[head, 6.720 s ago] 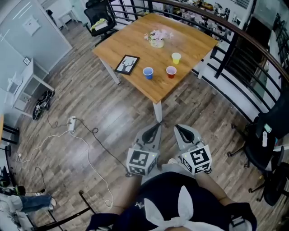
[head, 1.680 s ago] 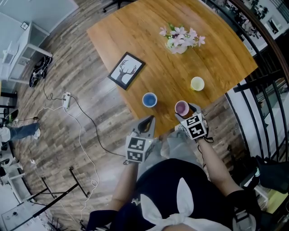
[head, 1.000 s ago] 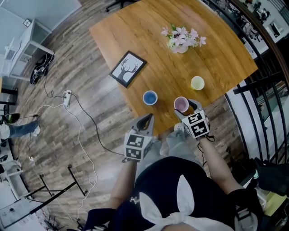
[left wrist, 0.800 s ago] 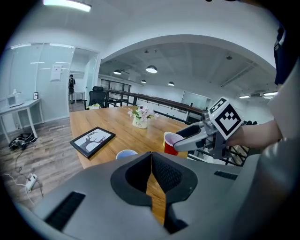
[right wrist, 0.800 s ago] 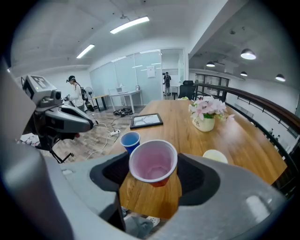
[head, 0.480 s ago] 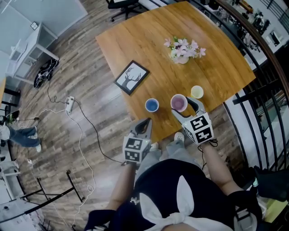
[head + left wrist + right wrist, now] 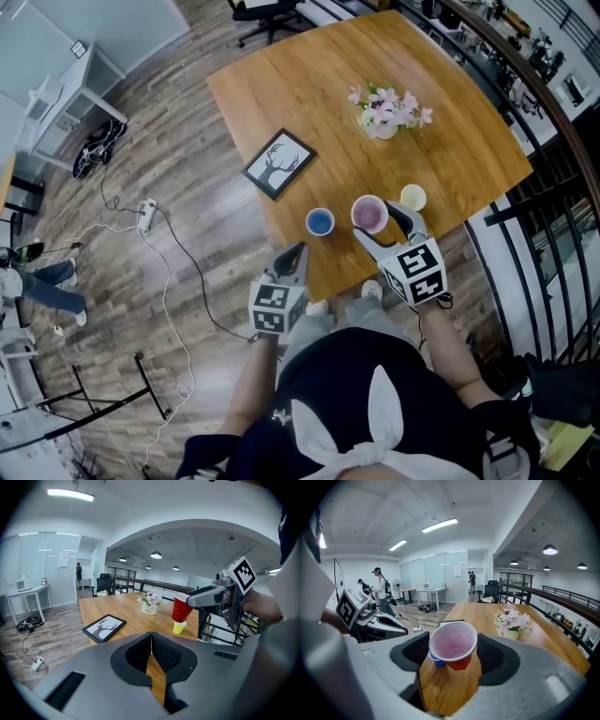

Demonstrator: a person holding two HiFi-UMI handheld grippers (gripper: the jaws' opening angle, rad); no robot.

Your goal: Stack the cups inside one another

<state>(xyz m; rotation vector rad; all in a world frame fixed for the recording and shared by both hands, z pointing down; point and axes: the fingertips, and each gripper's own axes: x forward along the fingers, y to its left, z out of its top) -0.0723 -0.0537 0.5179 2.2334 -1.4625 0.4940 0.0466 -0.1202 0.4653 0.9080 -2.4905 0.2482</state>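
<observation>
Pinching the red cup (image 7: pixel 453 645) across its body with the right gripper (image 7: pixel 453 655), jaws set wide, one pad on each side of the wall, cup upright with mouth up. Seen from the left gripper view hanging clear of the wooden table (image 7: pixel 309 84), so judged lifted rather than standing. Left gripper (image 7: pixel 151 642) pressed together on nothing, idle at 7 o'clock from the cups, off the table's near edge.

Blue cup (image 7: pixel 320 222) standing on the table at 9 o'clock from the red one, just beside it. Yellow cup (image 7: pixel 412 197) at 2 o'clock, also near. Flower vase (image 7: pixel 386 112) at 12 o'clock, well apart. Picture frame (image 7: pixel 279 163) at 10 o'clock.

No nesting done yet: three cups, three separate rims, each looking empty. Judged complete: the first pickup only. Left to do: lowering the red cup into the blue or the yellow one, then fitting that pair together with the third.
</observation>
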